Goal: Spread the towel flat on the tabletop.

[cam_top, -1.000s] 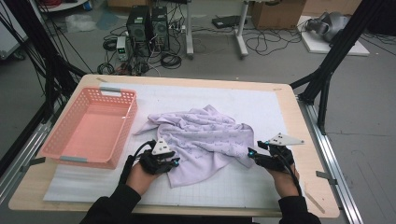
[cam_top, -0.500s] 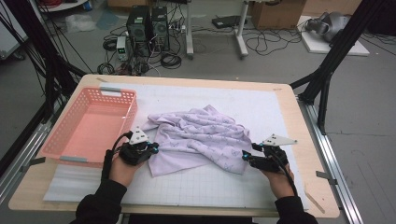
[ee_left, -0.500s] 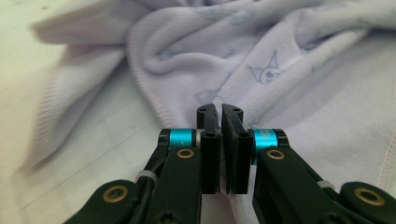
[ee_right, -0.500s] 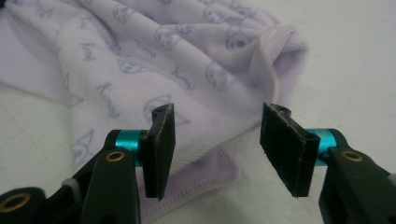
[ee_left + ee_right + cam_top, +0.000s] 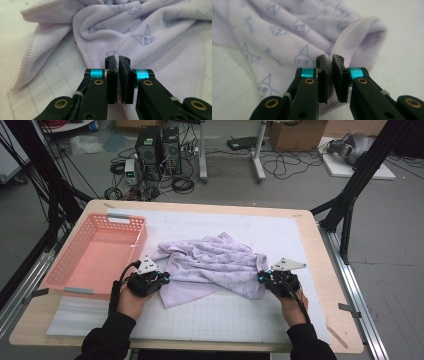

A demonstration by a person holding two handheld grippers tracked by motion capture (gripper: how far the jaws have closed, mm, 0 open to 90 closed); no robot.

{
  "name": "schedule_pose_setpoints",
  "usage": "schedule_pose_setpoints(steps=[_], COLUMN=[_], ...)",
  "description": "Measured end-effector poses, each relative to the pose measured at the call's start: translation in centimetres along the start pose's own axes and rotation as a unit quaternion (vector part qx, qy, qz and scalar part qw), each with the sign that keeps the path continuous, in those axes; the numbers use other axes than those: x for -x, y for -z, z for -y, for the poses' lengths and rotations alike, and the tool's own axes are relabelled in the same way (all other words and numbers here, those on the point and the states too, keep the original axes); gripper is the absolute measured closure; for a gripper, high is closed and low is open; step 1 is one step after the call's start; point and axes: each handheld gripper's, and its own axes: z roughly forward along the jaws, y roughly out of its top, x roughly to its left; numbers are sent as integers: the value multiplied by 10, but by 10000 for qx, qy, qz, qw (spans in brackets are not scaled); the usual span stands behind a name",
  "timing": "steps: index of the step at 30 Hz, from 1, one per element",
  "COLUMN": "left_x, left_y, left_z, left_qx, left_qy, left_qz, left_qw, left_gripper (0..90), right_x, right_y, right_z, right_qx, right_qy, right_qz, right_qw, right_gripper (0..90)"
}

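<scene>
Cables and computer towers crowd the floor behind our table [image 5: 320, 270]. At its left edge sits the pink basket [image 5: 95, 252]. Our left gripper [image 5: 117, 61] is clamped on the lilac printed towel [image 5: 215, 265], crumpled mid-table; our right gripper [image 5: 329, 60] has just closed, pinching the towel's right hem.

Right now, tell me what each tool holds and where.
Both pinch the lilac towel: left tool its near-left edge, right tool its right hem.
</scene>
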Motion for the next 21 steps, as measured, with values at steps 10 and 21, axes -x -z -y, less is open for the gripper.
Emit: schedule_pose_setpoints(steps=[10, 21], left_x=[3, 7], left_y=[-4, -7], left_z=[-1, -2], left_qx=[-27, 0], left_qy=[-119, -241], left_qz=[-73, -67], left_qw=[9999, 9997], left_gripper=[853, 856], right_x=[21, 58], right_y=[-16, -15], right_z=[-5, -38], right_qx=[-40, 553], right_qy=[-294, -669], right_qz=[495, 1224], right_qw=[9983, 9887], right_gripper=[882, 886])
